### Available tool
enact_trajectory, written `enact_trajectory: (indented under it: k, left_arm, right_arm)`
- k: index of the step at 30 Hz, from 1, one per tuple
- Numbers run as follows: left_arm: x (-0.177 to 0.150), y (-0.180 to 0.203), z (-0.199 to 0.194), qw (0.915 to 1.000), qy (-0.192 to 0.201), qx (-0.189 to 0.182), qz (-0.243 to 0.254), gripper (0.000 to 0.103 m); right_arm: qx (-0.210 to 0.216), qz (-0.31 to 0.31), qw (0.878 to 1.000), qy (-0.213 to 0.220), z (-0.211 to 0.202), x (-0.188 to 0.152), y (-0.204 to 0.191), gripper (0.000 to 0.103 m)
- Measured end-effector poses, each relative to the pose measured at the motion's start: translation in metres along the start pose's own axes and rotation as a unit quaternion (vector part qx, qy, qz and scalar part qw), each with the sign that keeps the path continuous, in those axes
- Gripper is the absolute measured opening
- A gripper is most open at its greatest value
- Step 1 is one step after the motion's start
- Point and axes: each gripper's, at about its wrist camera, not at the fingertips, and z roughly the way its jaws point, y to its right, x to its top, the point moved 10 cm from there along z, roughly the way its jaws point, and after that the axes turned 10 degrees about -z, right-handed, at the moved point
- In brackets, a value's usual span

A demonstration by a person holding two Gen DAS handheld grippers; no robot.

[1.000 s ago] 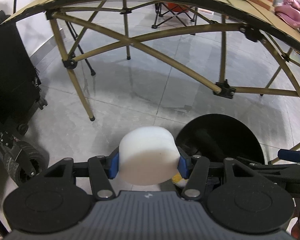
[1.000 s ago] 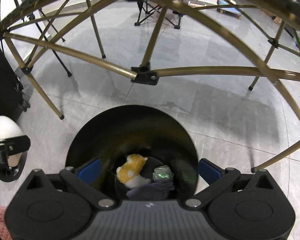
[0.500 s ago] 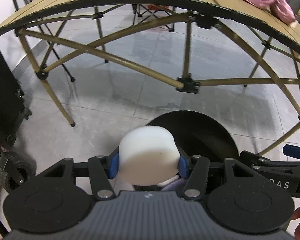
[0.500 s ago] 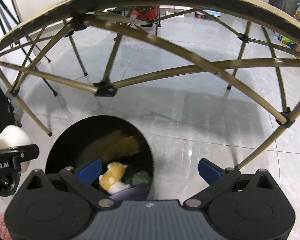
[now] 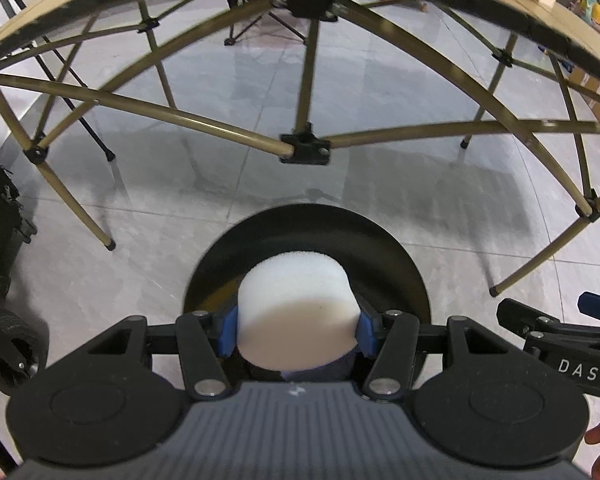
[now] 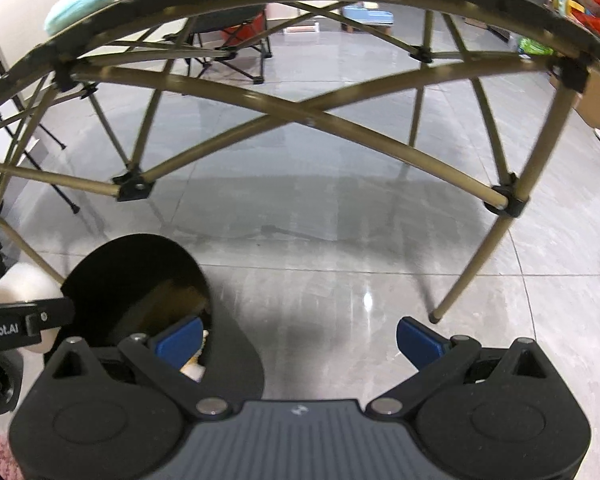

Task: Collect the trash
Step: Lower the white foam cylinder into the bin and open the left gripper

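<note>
Grey tile floor, left gripper (image 5: 298, 330) jaws clamped on white foam (image 5: 296, 320) above black bin (image 5: 396, 264), right gripper (image 6: 300, 340) jaws wide apart, empty

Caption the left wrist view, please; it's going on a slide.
Left tongs clamp a white foam block above the open black trash bin.

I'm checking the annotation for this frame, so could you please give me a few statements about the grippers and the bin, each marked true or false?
1. The left gripper is clamped on a white foam piece. True.
2. The right gripper holds a bottle. False: its jaws stand open with nothing between them.
3. The foam piece is over the black bin. True.
4. The bin is empty. False: some items lie inside.
</note>
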Motion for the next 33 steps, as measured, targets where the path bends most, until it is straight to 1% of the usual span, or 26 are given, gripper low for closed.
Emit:
enact_trajectory:
  k: [7,10,16,33]
  left_arm:
    - [-0.007,0.014,0.016,0.9996,-0.028,0.002,0.000,0.056]
    - [-0.013,0.019,0.025,0.9991,-0.042,0.006,-0.003,0.056]
    - [-0.019,0.022,0.037,0.9983,-0.056,0.014,-0.009,0.056]
    - [-0.021,0.007,0.043,0.9970,-0.067,0.032,-0.021,0.056]
  right_arm:
    - [-0.009,0.021,1.000,0.000,-0.001,-0.007,0.021,0.103]
    - [-0.011,0.024,1.000,-0.002,0.000,-0.010,0.024,0.103]
    - [-0.014,0.029,0.999,-0.005,0.000,-0.013,0.031,0.103]
    - [-0.018,0.028,0.999,-0.011,0.004,-0.013,0.029,0.103]
